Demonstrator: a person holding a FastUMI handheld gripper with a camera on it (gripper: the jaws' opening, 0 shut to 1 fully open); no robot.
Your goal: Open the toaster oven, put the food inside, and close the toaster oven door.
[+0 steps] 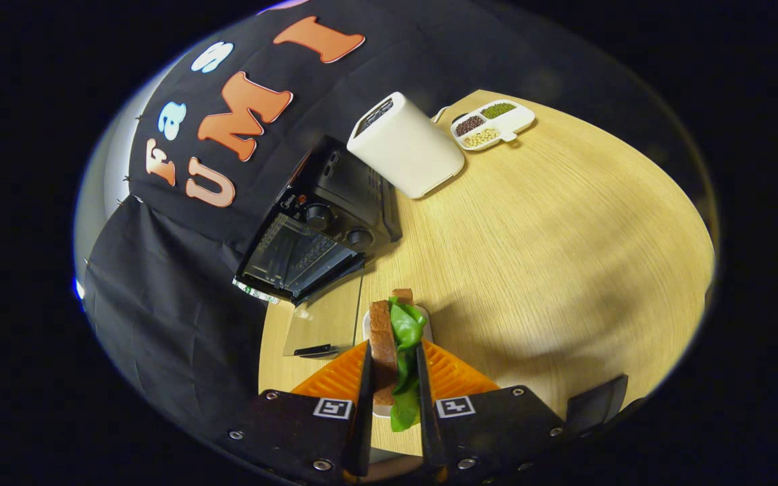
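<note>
Gripper view, entry by item.

Claw (394, 368): orange fingers (335, 374) pressed in on the sandwich (389, 344) from both sides; I read it as pinched, held above or just on a small white plate (425, 325); I cannot tell which.

Sandwich: brown bread on edge, green lettuce (406, 331) bulging toward one finger and hanging below the bread.

Toaster oven (318, 223): black, ahead of the fingers on the wooden surface (564, 270), door (321, 324) dropped open and lying flat toward me.

Bystanders: white box (406, 145) just beside the oven; divided dish of beans (494, 125) beyond.

Hazards, as I judge them: the lettuce slipping out under squeeze; the bread crushing if I press harder; the claw clipping the open door or oven frame on approach, since the opening looks narrow.
</note>
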